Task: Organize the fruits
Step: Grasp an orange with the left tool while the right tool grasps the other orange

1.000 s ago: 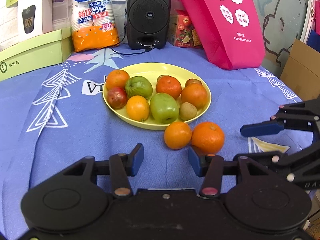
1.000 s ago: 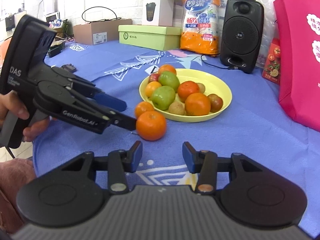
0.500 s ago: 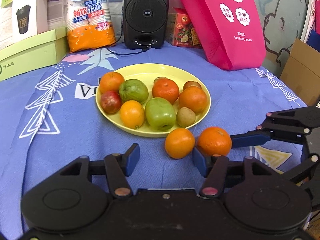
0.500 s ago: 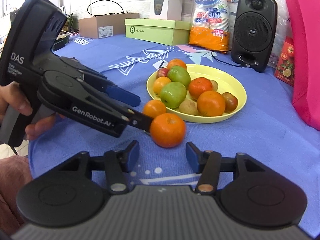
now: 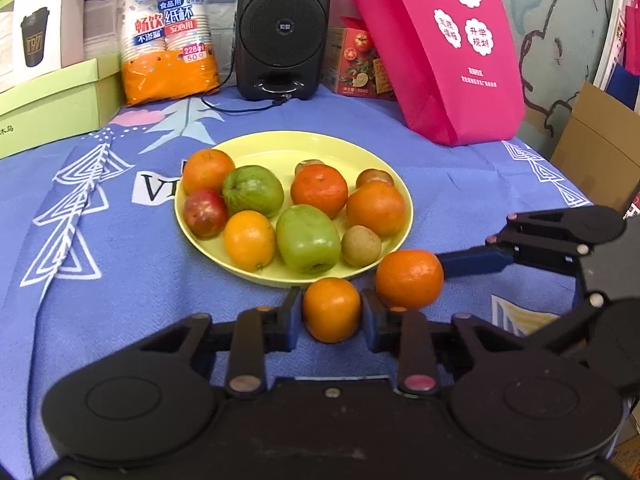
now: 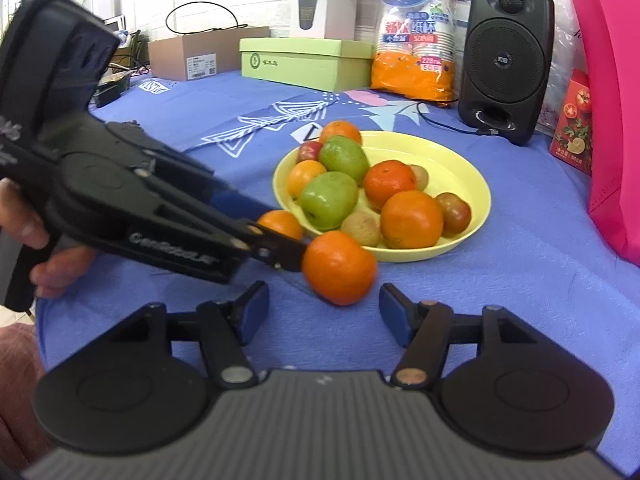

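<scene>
1. While I read the left wrist view from left to right, my left gripper (image 5: 331, 312) comes first: its pads have just closed onto the smaller orange (image 5: 331, 309), which sits on the blue tablecloth (image 5: 120, 280) just in front of the yellow plate (image 5: 404, 216).
2. Further right lies the larger orange (image 5: 409, 278), also on the cloth and touching or nearly touching the plate's near rim.
3. At the far right, one blue finger (image 5: 472, 261) of my right gripper reaches to that orange's side.
4. Seen from the right wrist view, my right gripper (image 6: 323, 312) has just been widening; its jaws stand apart, and the larger orange (image 6: 339, 267) lies just ahead of them, ungripped.
5. On the plate (image 6: 476, 216) I count about ten fruits already gathered: oranges, two green fruits, a red one and small brown ones.
6. By my judgement the task is nearly done: two oranges remain off the plate, one now gripped for lifting, the other not yet grasped.
</scene>
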Tool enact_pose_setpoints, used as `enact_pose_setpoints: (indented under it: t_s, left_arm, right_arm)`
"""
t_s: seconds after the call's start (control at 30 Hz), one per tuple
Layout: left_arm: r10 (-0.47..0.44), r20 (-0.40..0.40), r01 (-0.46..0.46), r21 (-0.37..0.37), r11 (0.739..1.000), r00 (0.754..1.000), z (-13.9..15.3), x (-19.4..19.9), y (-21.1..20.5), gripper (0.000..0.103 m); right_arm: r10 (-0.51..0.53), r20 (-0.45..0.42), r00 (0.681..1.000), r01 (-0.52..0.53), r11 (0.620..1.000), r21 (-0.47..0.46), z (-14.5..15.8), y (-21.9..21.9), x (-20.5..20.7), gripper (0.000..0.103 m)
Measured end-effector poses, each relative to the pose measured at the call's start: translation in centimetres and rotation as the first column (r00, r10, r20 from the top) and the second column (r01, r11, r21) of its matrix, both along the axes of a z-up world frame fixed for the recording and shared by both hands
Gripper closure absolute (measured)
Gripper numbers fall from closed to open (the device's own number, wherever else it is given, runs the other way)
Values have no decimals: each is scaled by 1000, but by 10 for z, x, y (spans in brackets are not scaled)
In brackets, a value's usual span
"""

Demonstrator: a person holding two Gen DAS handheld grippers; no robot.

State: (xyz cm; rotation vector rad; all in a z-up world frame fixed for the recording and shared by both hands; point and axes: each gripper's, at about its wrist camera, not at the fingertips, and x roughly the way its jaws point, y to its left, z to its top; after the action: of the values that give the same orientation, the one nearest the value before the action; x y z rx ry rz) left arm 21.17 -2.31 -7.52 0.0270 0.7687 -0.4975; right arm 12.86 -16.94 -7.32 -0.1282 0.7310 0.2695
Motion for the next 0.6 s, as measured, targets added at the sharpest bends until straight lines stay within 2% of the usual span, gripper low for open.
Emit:
enact_pose_setpoints:
  t_s: [0.3,0.4,0.6]
  left_arm:
    - [27,-10,-27,-20,999,1000,1,-6,13,73]
    - [38,-15,-38,-27,999,999,2,-8,16,73]
    - [40,-14,-40,-25,999,999,4,-14,19,73]
  right_arm:
    - [-21,-5,1000,21,1000,-3,-2,-1,15,44]
    - [-16,-3,1000,16,1000,3,-2,2,19,59]
    - [-28,2,1000,28,1000,6,0,3,18,64]
